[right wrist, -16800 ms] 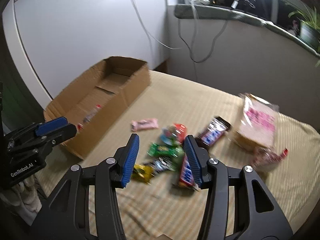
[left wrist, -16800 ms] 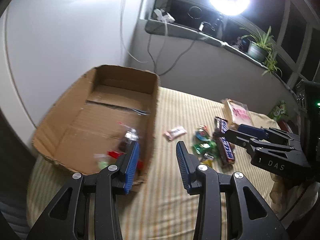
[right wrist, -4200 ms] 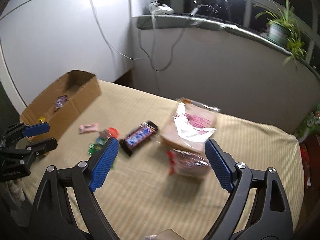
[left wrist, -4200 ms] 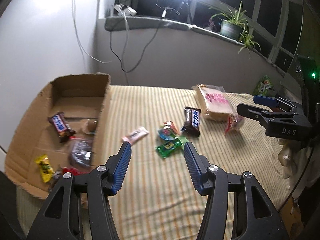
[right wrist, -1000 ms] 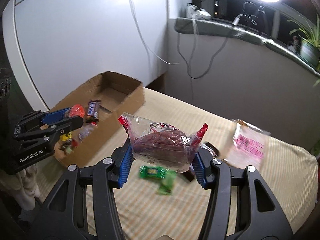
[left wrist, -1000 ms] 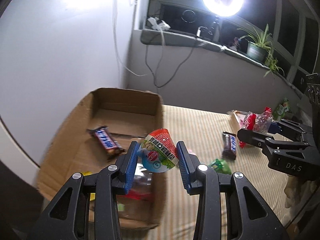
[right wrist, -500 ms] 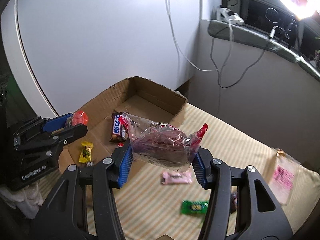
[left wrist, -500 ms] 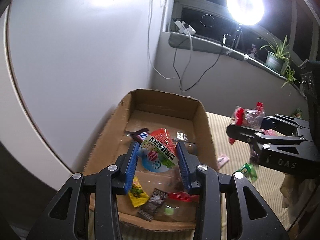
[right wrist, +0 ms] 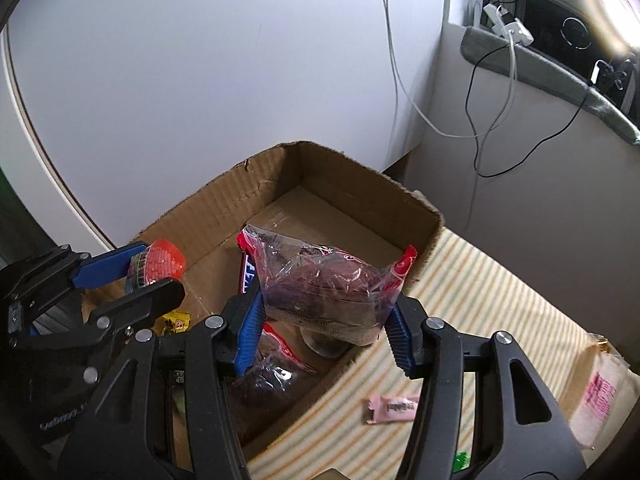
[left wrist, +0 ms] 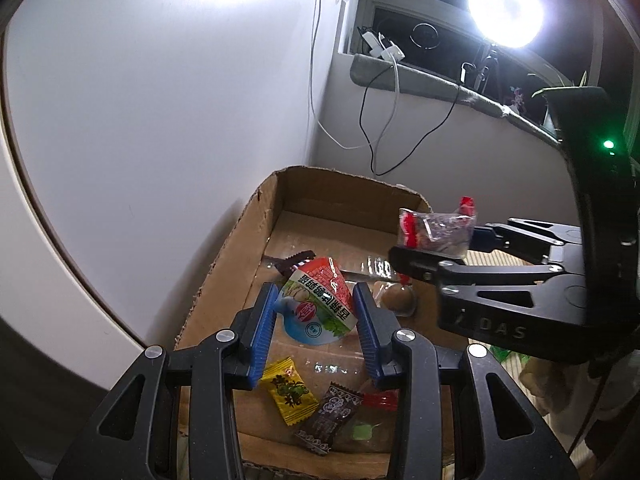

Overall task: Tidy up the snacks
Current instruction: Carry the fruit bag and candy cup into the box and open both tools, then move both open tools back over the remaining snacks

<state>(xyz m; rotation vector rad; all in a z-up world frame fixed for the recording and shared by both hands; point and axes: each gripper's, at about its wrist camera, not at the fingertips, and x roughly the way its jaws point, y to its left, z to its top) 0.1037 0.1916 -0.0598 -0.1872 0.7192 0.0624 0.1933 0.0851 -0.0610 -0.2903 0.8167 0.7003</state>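
My left gripper (left wrist: 316,322) is shut on a cone-shaped red, white and blue snack pack (left wrist: 318,300) and holds it above the open cardboard box (left wrist: 240,240). My right gripper (right wrist: 326,330) is shut on a clear bag of dark red snacks (right wrist: 324,280) above the box's (right wrist: 352,176) right side. In the left wrist view the right gripper (left wrist: 434,246) hangs over the box's right wall with the bag (left wrist: 436,228). In the right wrist view the left gripper (right wrist: 136,274) is at the left with the pack (right wrist: 158,262). Several snacks lie in the box: a yellow candy (left wrist: 290,390) and a dark wrapper (left wrist: 330,418).
A striped cloth (right wrist: 500,304) covers the table right of the box. On it lie a pink candy bar (right wrist: 394,408) and a pink-printed bag (right wrist: 600,396). A white wall (left wrist: 160,100) stands close behind the box. Cables (left wrist: 384,120) hang from the window sill.
Both grippers have moved left and further over the box with their snacks still held. The right gripper has come closer to the left one.
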